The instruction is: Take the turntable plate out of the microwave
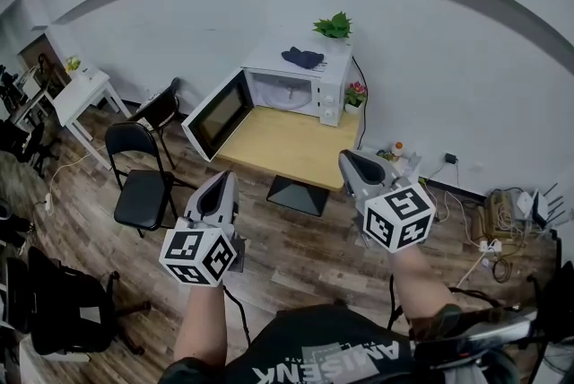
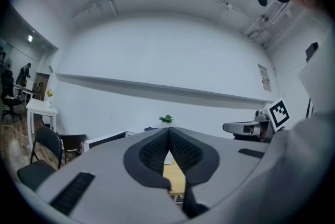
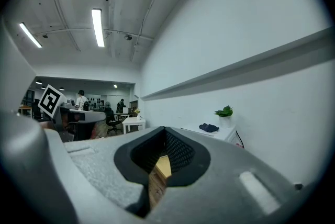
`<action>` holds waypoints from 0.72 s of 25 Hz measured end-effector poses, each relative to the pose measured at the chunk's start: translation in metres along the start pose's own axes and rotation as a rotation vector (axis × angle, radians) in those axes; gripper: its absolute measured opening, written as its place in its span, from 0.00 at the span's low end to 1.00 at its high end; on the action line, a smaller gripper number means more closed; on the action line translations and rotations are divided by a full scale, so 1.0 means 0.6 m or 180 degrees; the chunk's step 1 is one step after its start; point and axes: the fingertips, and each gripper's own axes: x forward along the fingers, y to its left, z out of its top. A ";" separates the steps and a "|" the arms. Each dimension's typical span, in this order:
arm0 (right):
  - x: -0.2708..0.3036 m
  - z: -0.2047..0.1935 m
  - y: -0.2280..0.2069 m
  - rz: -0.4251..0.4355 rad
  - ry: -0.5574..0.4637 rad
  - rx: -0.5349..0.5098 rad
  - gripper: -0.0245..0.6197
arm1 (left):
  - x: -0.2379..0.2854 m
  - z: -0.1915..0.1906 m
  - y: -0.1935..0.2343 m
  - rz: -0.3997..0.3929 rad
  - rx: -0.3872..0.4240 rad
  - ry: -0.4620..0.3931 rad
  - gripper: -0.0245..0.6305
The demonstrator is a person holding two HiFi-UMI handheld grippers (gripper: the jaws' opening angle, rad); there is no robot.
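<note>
A white microwave (image 1: 316, 84) stands at the back of a wooden table (image 1: 285, 147), its door (image 1: 218, 112) swung wide open to the left. Inside the cavity the pale turntable plate (image 1: 285, 100) shows only faintly. My left gripper (image 1: 225, 178) is shut and holds nothing, in front of the table's near left corner. On the other side my right gripper (image 1: 347, 157) hangs off the near right corner, also shut and holding nothing. In the left gripper view the jaws (image 2: 168, 132) meet; so do those in the right gripper view (image 3: 163, 135).
A green plant (image 1: 333, 25) and a dark cloth (image 1: 302, 58) sit on the microwave top. Black chairs (image 1: 140, 178) stand left of the table, and a small white table (image 1: 82, 93) stands further left. Cables and a power strip (image 1: 491, 240) lie on the floor at right.
</note>
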 end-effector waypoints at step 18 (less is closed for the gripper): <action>0.068 -0.029 0.100 -0.0174 0.0044 0.0030 0.05 | -0.041 -0.003 0.135 -0.0069 -0.0356 -0.0080 0.04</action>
